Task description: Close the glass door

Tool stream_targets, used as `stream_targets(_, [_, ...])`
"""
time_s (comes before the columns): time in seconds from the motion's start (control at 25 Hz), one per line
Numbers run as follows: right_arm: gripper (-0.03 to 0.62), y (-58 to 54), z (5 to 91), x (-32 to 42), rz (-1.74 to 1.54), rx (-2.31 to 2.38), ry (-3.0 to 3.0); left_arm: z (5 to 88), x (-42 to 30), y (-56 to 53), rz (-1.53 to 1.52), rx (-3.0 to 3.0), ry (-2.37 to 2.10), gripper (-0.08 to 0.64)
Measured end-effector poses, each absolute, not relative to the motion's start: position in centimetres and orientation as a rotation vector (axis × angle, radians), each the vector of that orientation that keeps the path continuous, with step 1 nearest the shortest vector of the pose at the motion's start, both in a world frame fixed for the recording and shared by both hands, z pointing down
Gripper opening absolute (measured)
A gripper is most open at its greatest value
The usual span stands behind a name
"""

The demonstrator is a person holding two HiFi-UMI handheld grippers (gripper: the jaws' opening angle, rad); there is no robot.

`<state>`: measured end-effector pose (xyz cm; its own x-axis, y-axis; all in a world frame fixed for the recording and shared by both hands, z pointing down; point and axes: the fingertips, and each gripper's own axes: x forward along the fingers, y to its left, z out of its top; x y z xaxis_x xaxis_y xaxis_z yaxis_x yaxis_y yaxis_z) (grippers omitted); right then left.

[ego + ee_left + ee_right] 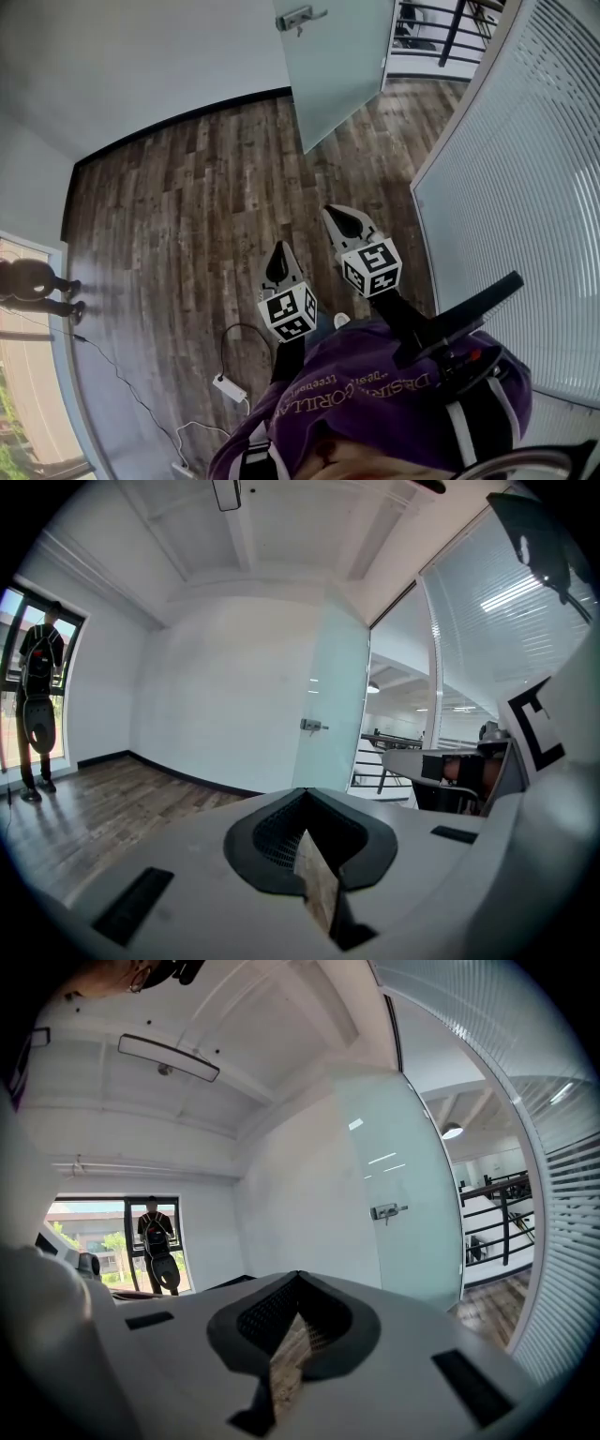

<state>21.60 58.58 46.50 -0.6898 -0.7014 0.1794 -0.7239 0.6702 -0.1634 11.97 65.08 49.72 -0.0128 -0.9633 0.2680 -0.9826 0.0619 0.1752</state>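
Head view: frosted glass door (pixel 337 66) stands open, swung into the room, at the top of the frame. Its lower edge sits over the wooden floor (pixel 187 206). Metal handle (pixel 298 17) is on the face near the door's free edge. Beyond the doorway is a dark railing (pixel 441 37); a slatted glass wall (pixel 525 206) runs along the right.

Left tongs (pixel 279 255): jaws closed tip to tip, nothing between them. Right tongs (pixel 339 217): jaws likewise closed tip to tip, nothing held. Both are side by side in front of the person, right slightly ahead, and point toward the door. Both are well apart from the door and handle, with no contact.

Left gripper view: door ahead, slightly right of centre, handle on its left part.

Other: white adapter with cable (pixel 230 386) on the floor at lower left; a person (pixel 37 286) stands by the far window.
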Motion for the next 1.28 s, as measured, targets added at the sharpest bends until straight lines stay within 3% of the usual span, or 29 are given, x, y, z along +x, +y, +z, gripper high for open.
stream_targets(0.92, [-0.009,43.0,46.0,5.8,0.297,1.238,-2.785,49.4,-4.3,49.4,0.047,1.988,-2.036,0.000])
stream_targets(1.28, [-0.009,39.7,47.7,3.0,0.329,1.238,-2.731,51.0,-7.5,46.3,0.045,1.941,-2.018,0.000])
